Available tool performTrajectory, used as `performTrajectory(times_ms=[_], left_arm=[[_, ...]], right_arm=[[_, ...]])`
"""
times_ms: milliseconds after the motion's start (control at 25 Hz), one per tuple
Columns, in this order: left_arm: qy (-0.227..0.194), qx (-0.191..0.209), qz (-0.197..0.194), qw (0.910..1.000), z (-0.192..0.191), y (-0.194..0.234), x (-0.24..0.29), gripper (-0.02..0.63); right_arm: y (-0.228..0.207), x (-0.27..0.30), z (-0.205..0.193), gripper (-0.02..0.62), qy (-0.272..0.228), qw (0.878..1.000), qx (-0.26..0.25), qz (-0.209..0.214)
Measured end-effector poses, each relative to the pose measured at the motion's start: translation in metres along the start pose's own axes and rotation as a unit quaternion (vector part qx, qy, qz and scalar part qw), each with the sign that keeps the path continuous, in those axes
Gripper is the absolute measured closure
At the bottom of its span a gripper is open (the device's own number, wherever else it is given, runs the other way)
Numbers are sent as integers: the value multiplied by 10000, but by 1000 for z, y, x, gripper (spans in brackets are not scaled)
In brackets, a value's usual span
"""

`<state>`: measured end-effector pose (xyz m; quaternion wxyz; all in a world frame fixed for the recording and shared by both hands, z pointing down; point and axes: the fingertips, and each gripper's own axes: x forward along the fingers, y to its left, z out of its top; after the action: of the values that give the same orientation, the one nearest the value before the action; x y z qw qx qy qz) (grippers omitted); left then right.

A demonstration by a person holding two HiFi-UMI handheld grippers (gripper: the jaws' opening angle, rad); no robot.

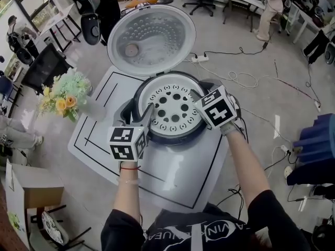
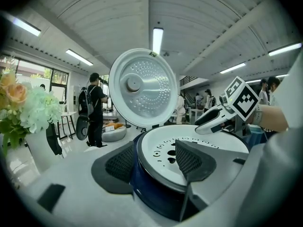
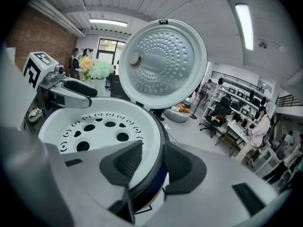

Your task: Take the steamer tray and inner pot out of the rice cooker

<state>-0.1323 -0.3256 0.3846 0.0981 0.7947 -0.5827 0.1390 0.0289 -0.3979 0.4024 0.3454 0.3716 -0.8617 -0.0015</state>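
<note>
The rice cooker (image 1: 175, 138) stands open on the table, its lid (image 1: 152, 38) tipped up behind. Inside sits the white steamer tray (image 1: 172, 106) with round holes; the inner pot under it is hidden. My left gripper (image 1: 138, 114) straddles the cooker's left rim, one pad outside the dark blue wall and one over the tray (image 2: 208, 143); the left gripper (image 2: 154, 160) is open. My right gripper (image 1: 201, 94) straddles the right rim the same way. In its own view the right gripper (image 3: 154, 162) stands open, pads close on either side of the rim beside the tray (image 3: 94, 126).
The white table (image 1: 178, 182) has black lines. A vase of flowers (image 1: 65, 95) stands at its left edge. Cables (image 1: 235, 77) lie on the floor to the right, a cardboard box (image 1: 31, 187) at lower left. People and desks are far behind.
</note>
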Motion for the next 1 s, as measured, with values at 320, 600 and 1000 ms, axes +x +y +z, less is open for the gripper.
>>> performTrajectory(times_ms=[320, 600, 1000], left_arm=[[144, 20, 3, 9999, -6, 4, 3, 356], [224, 240, -89, 9994, -7, 2, 4, 353], [314, 187, -54, 9993, -7, -1, 5, 353]], right_arm=[[-1, 0, 13, 499, -407, 9988, -48, -282], [0, 6, 12, 497, -393, 9990, -100, -186], [1, -5, 18, 514, -409, 9939, -932, -425]])
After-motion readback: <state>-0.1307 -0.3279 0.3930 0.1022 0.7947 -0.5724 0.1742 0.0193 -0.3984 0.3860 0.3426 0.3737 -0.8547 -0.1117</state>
